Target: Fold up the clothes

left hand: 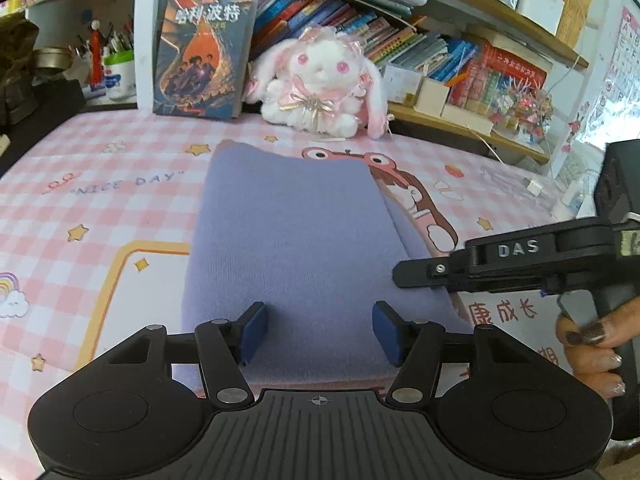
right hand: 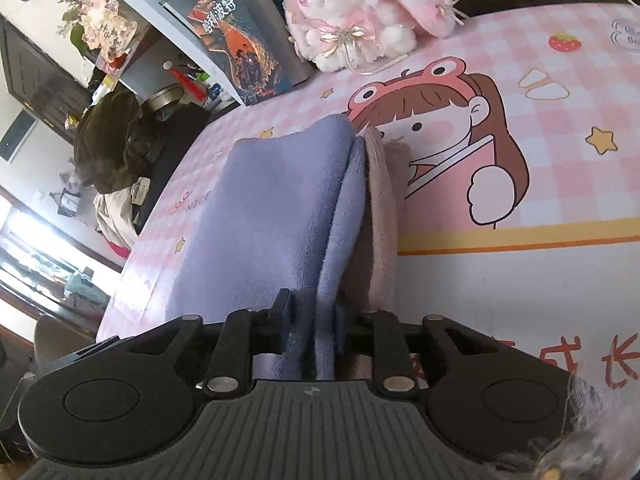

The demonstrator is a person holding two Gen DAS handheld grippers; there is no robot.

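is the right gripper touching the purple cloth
Touching. In the right wrist view the right gripper has its pads pressed on a bunched edge of the purple cloth, with the fabric pinched between them.

The right gripper (right hand: 312, 320) pads are buried in the lavender cloth (right hand: 276, 208) folds.
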